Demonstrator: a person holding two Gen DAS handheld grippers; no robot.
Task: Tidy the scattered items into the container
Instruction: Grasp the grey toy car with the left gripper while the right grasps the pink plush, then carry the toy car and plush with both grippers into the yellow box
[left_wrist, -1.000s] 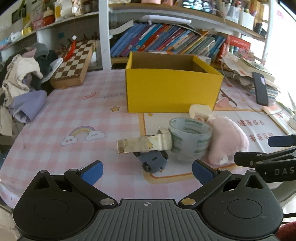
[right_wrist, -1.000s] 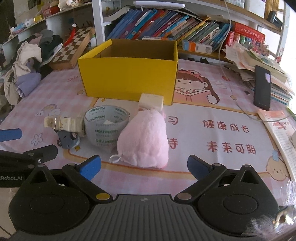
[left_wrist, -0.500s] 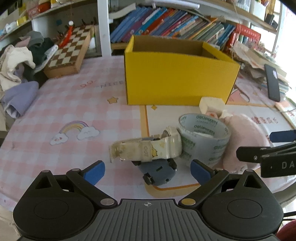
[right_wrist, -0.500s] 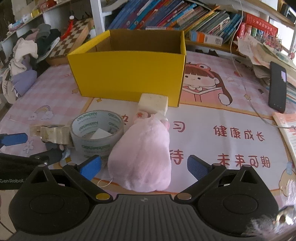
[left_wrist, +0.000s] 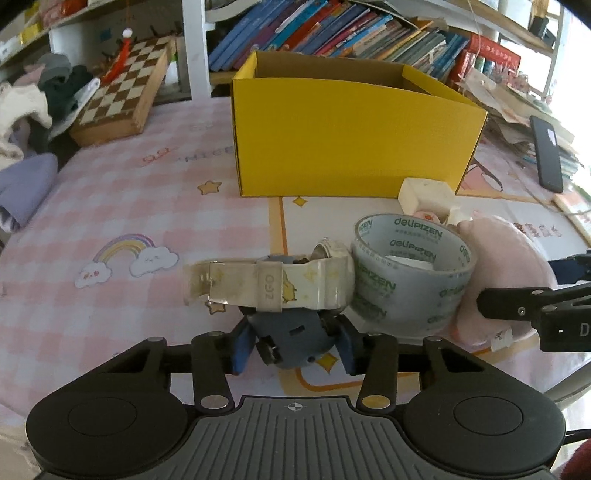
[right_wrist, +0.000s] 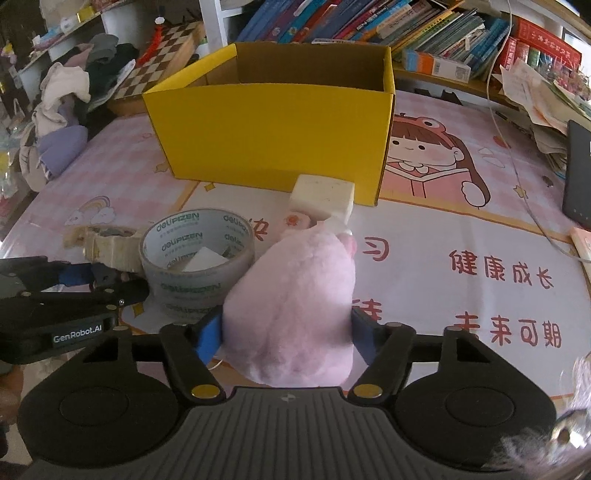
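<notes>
Left tongs (left_wrist: 293, 345) closing on the small blue-grey toy (left_wrist: 291, 339) at 6 o'clock in the left wrist view, blue pads against both of its sides. White watch (left_wrist: 273, 282) lying across the top of the toy, strap end pointing to 9 o'clock, its case touching the roll of clear tape (left_wrist: 412, 273) at 3 o'clock of it. Right tongs (right_wrist: 288, 338) closing on the pink plush toy (right_wrist: 295, 306), pads pressed into both flanks, plush resting on the bench (right_wrist: 443, 221). Tape roll standing on its edge face, just beside the plush at its 9 o'clock in the right wrist view. Cream block (right_wrist: 323, 197) at 12 o'clock of the plush, close against the front wall of the yellow box (right_wrist: 273, 136). Box open at the top, standing upright on the bench at 12 o'clock in both views; contents not discernible. Chessboard (left_wrist: 122, 99) leaning at 10 o'clock, well apart from the scattered items. Black phone (left_wrist: 546, 153) at 2 o'clock on a paper stack.
</notes>
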